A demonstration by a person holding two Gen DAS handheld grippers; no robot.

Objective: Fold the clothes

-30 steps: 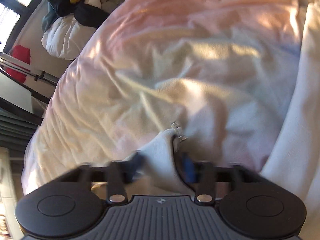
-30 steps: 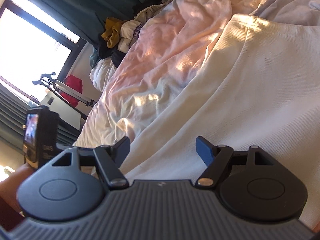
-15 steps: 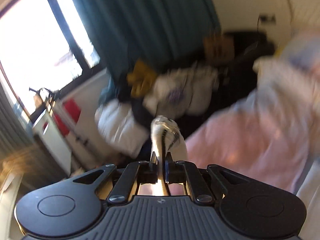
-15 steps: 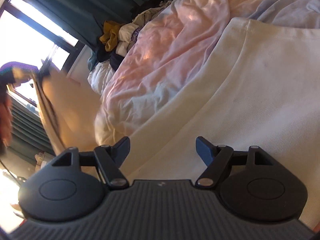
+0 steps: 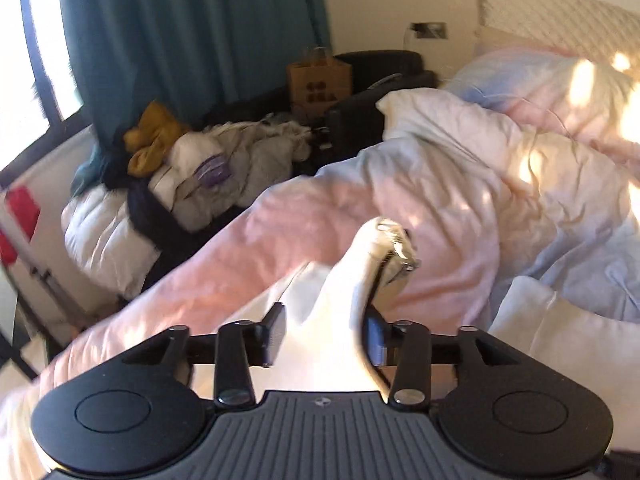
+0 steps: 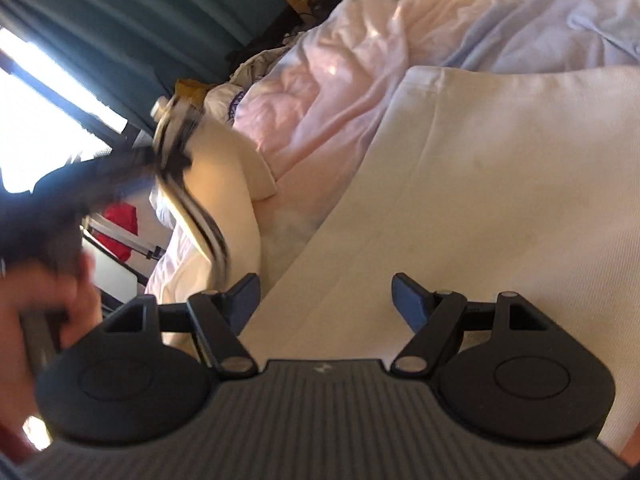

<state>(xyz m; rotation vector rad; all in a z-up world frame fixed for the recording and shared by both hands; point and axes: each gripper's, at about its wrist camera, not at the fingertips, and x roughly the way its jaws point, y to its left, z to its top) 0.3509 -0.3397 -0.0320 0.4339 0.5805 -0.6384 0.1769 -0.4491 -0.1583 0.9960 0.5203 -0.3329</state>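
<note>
Soft, limp cream garment point(image 5: 352, 280) – zip edge between left gripper point(image 5: 324, 334) jaws, now opening, rest on bed point(image 5: 500, 184). Right gripper point(image 6: 326, 298) jaws agape, empty, over its flat panel – best pinched at hem.

Left gripper point(image 5: 323, 334), jaws opening, with a raised fold of the cream garment point(image 5: 352, 280) between them; its zipper end point(image 5: 400, 244) stands above the fingers. Beyond lie a pink duvet point(image 5: 460, 184), a clothes pile point(image 5: 224, 168), a paper bag point(image 5: 319, 78) and a teal curtain point(image 5: 192, 36).
</note>
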